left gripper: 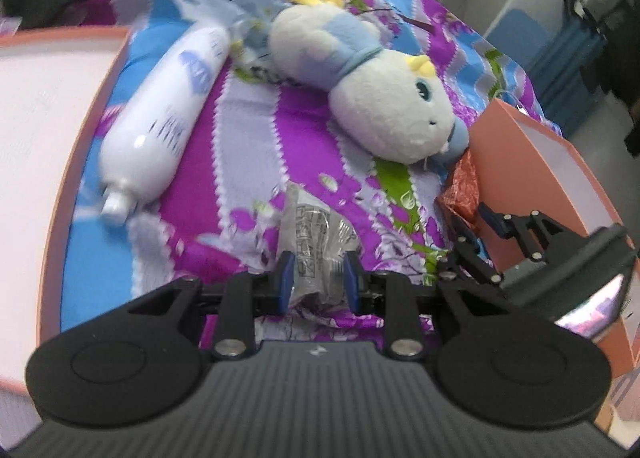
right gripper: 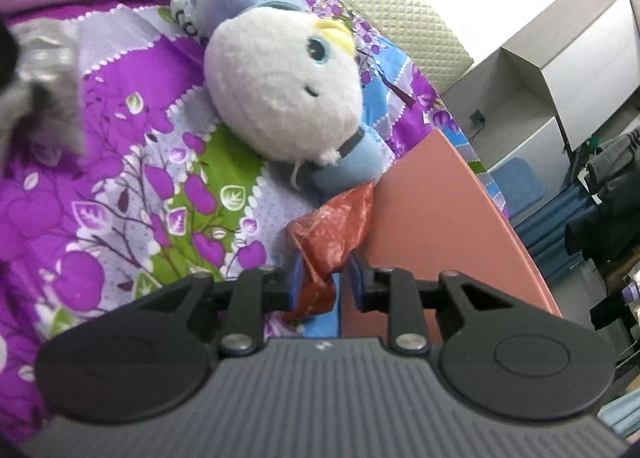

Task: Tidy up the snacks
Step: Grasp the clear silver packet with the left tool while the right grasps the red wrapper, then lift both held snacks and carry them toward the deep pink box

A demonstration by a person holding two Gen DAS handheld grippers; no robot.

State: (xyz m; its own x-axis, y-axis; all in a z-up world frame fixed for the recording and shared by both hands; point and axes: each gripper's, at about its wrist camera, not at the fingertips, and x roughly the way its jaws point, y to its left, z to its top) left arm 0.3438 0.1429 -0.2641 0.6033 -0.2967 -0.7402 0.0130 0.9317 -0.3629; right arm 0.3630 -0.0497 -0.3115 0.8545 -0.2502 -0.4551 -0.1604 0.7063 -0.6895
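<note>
Cardboard of a salmon-edged box point(left gripper: 60, 105) fills the far left of the left wrist view, lying on a bedspread point(left gripper: 248, 145) printed in purple, blue and green. Just beside it rests a white bottle point(left gripper: 160, 125), its cap toward the camera, and to its right a white and blue plush toy point(left gripper: 376, 97) lies on its side. Nearer the camera, the left claw point(left gripper: 318, 278) is partly open with a clear, silvery snack wrapper point(left gripper: 316, 238) between its blue pads; blur makes it hard to say, but the pads appear to press on it. Farther right, a second salmon box point(left gripper: 532, 185) stands on the bedspread, with a red snack packet point(left gripper: 464, 185) against its wall. In the right wrist view the right claw point(right gripper: 326, 278) stands partly open around that packet's lower end: the left pad touches the foil, while a gap shows on the other side. No earlier view tells more.
</note>
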